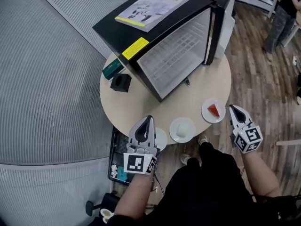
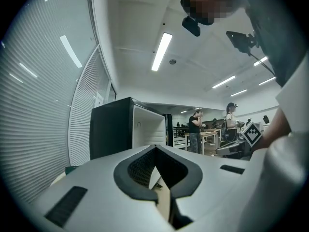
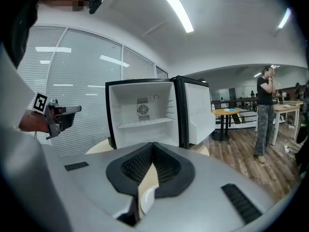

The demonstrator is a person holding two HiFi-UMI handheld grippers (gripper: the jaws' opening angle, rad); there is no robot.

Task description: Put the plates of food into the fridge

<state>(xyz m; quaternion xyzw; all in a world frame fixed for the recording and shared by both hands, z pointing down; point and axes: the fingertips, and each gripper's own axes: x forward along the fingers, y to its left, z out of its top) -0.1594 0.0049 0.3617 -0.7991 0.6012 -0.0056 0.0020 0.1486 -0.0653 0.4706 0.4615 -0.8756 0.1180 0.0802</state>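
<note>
Fridge [image 1: 174, 55] is seen standing on the round surface [image 1: 141, 102] with its door [image 1: 222, 18] swung open. Three plates are lined along the near edge of the surface. The red-food plate [image 1: 213, 110] lies just left of the right gripper [image 1: 232, 108], apart from it. The white-food plate [image 1: 182, 129] sits between the grippers. The third plate [image 1: 162, 139] is partly covered by the left gripper [image 1: 149, 119]. Both grippers' jaws are together, with nothing held.
</note>
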